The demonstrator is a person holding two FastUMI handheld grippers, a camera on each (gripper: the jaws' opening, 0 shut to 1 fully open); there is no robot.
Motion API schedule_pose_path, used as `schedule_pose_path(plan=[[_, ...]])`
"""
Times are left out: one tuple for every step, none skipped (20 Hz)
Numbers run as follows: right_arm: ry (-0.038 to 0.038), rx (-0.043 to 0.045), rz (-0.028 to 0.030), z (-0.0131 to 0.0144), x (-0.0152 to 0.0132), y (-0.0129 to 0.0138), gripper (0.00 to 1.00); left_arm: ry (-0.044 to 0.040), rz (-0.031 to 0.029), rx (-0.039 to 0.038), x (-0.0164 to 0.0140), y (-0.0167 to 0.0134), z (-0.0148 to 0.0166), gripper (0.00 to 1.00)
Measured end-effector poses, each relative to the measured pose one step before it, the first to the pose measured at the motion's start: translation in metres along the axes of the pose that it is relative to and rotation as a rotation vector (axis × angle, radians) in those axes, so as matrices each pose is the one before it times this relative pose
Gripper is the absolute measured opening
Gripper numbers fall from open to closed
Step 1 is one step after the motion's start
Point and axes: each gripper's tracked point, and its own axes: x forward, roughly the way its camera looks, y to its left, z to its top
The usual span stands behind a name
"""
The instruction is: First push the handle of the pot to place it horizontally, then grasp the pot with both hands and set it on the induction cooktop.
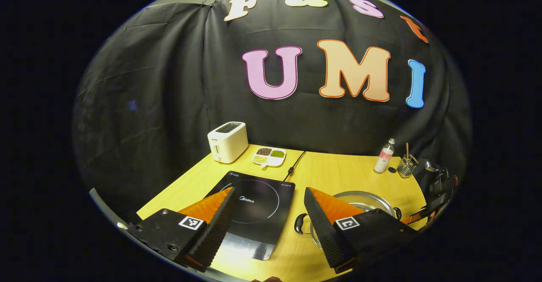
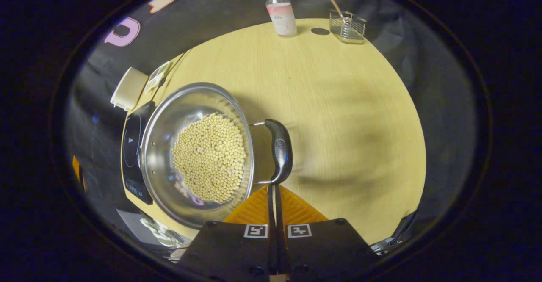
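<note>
A steel pot (image 2: pixel 197 155) holding pale round beans (image 2: pixel 209 157) stands on the wooden table (image 2: pixel 338 104). In the right gripper view its black side handle (image 2: pixel 280 150) lies just past my right gripper (image 2: pixel 274 187), which is shut, tips at the handle's near end with nothing between them. To the pot's left lies the black induction cooktop (image 2: pixel 133 146). In the left gripper view my left gripper (image 1: pixel 269 189) hangs open above the cooktop (image 1: pixel 254 205). The pot (image 1: pixel 364 198) sits behind its right finger (image 1: pixel 326 218), with the pot's other black handle (image 1: pixel 300 224) beside that finger.
At the back of the table stand a white toaster (image 1: pixel 228 141), a divided dish of beans (image 1: pixel 269 156), a small bottle (image 1: pixel 384 157) and a wire holder (image 1: pixel 407 165). The cooktop's cord (image 1: pixel 296 163) runs toward the back. Bare wood stretches to the right of the pot (image 2: pixel 360 125).
</note>
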Motion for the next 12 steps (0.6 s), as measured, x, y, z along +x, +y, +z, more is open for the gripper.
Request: schedule_pose_path(plan=[[-0.00039,0.00458,0.00362,-0.00007,-0.00148,0.0007,0.0,0.00285,0.00098,-0.00235,0.00064,-0.00038,-0.00185,0.97],[0.00443,0.00598,0.01199,-0.00025,-0.00229,0.00014,0.0,0.00399,0.00154,-0.00166,0.00086,-0.00034,-0.0012,0.97],[-0.00403,0.01033,0.01167,0.00087,-0.0012,0.00048,0.04,0.00688,0.00187,-0.00193,0.00091,0.00116,-0.00238,0.97],[-0.00394,0.0112,0.01861,0.00131,-0.00352,0.00334,0.0,0.00815,-0.00008,-0.00201,0.00157,-0.00035,-0.00171,0.97],[-0.00534,0.01248,0.00952,0.00226,-0.00396,0.00077,0.14,0.00685,-0.00224,-0.00222,0.00087,-0.00146,-0.00297,0.97],[-0.00227,0.01335,0.02417,-0.00008,-0.00559,0.00257,0.06,0.00902,-0.00319,-0.0015,0.00182,-0.0012,-0.00164,0.97],[-0.006,0.01725,0.0155,0.00172,-0.00454,0.00098,0.18,0.01007,-0.00274,-0.00004,0.00167,-0.00142,-0.00329,0.97],[-0.00498,0.01552,0.01137,-0.00101,-0.00503,-0.00178,0.36,0.00872,-0.00411,0.00072,0.00152,-0.00187,-0.00279,0.98],[-0.00817,0.01669,0.01421,0.00286,-0.00324,0.0007,0.49,0.00576,-0.00647,-0.00053,0.00196,-0.00288,-0.00235,0.97],[-0.00547,0.01427,0.01267,-0.00012,-0.00564,0.00036,0.62,0.00511,-0.00995,-0.00215,0.001,-0.00356,-0.0012,0.97],[-0.01339,0.01026,0.00039,0.00386,-0.00287,-0.00163,0.76,0.00902,-0.01274,-0.00369,0.00142,-0.00422,-0.00319,1.0],[-0.01525,0.00588,0.00097,0.0048,-0.00132,-0.00088,0.89,0.01667,-0.0135,-0.00385,0.00261,-0.00403,-0.00421,0.97]])
